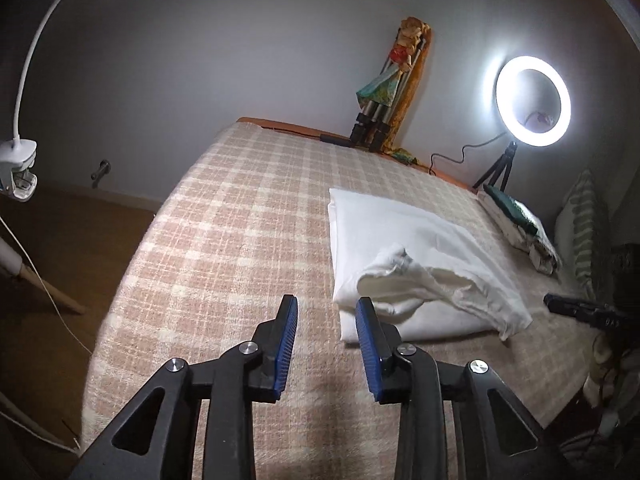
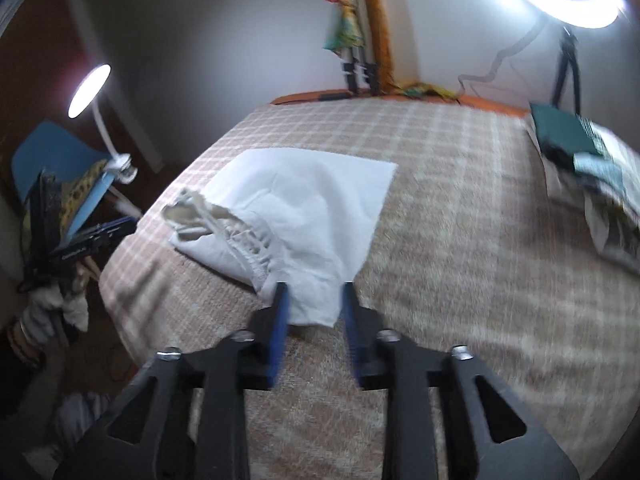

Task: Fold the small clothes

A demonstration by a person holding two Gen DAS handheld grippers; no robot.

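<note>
A white garment lies partly folded on the checked bed cover; its gathered waistband end is bunched up near me. My left gripper is open and empty, just short of the garment's near left corner. In the right wrist view the same garment lies ahead, with its near corner between the fingers of my open right gripper. The right gripper also shows at the right edge of the left wrist view.
A stack of folded clothes sits at the bed's far right, also in the right wrist view. A lit ring light on a tripod and a folded tripod stand by the wall. A clamp lamp and a blue chair are left.
</note>
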